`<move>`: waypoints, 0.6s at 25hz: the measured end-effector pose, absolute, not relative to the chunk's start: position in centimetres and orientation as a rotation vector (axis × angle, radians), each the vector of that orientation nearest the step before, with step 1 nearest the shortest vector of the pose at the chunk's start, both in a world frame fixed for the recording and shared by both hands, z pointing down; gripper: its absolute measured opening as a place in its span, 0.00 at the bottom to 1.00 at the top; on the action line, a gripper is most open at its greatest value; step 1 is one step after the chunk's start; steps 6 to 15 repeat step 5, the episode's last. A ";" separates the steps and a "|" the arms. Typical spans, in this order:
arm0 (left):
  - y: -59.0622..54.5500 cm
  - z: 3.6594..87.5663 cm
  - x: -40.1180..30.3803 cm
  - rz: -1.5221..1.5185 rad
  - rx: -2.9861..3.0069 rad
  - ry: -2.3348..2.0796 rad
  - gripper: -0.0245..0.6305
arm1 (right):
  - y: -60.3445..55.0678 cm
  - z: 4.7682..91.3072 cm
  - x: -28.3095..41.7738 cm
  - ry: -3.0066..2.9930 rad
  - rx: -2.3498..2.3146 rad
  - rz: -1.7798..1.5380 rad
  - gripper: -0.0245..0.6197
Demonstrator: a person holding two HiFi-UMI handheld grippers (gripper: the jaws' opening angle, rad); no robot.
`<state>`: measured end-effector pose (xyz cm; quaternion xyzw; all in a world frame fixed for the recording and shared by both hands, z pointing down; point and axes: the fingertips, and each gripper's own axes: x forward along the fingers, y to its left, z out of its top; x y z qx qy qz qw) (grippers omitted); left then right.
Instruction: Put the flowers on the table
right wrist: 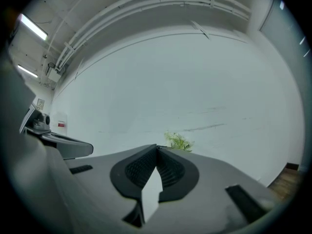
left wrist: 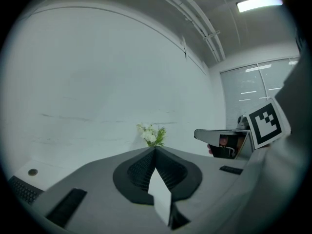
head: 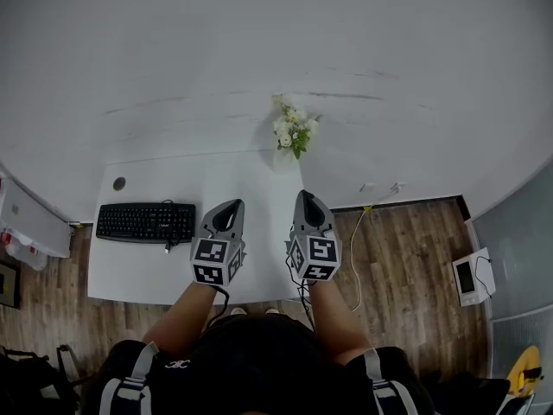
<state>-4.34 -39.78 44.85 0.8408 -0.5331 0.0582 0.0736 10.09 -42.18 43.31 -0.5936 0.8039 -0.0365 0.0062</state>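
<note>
A small bunch of white flowers with green leaves (head: 292, 130) stands at the far right corner of the white table (head: 259, 188), against the wall. The flowers (left wrist: 152, 133) show just past my left jaw tips in the left gripper view, and their green leaves (right wrist: 178, 141) peek over the jaws in the right gripper view. My left gripper (head: 232, 207) and right gripper (head: 306, 199) hover side by side over the table's near half, both pointing at the wall. Both are shut with nothing between the jaws, well short of the flowers.
A black keyboard (head: 145, 222) lies on the table's left part, with a round cable hole (head: 118, 183) behind it. A white cable (head: 363, 232) trails over the wooden floor at the right. A white box (head: 473, 277) sits on the floor further right.
</note>
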 end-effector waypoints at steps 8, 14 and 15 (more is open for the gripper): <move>-39.4 44.9 -4.2 0.171 2.526 -1.602 0.05 | -41.8 43.4 10.0 2.517 -1.860 -0.108 0.04; -39.4 44.9 -4.2 0.171 2.526 -1.602 0.05 | -41.8 43.4 10.0 2.517 -1.860 -0.108 0.04; -39.4 44.9 -4.2 0.171 2.526 -1.602 0.05 | -41.8 43.4 10.0 2.517 -1.860 -0.108 0.04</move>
